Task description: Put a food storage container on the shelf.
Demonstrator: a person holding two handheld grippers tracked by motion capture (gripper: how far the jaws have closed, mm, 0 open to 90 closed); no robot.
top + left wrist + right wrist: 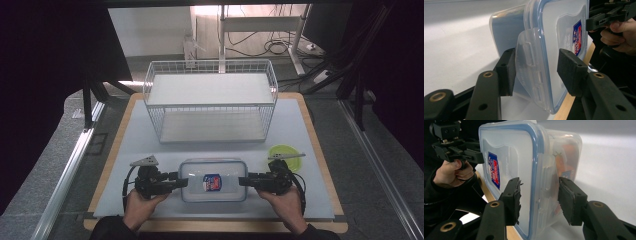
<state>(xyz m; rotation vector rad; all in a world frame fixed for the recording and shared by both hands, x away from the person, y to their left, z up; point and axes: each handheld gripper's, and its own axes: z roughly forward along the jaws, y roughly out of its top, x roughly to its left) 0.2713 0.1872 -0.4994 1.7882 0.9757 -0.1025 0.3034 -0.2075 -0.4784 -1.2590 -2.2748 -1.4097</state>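
White mat [300, 130], blue-and-red-labelled container [214, 180], writing unreadable.

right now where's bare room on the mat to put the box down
Bare mat lies between the wire rack and the lidded container, and left of the left gripper. It is tighter by the right gripper, where the green bowl sits.

Clear box [214, 180] w/ blue-rimmed lid, red-blue label; orange contents, probably; lime bowl [286, 155]
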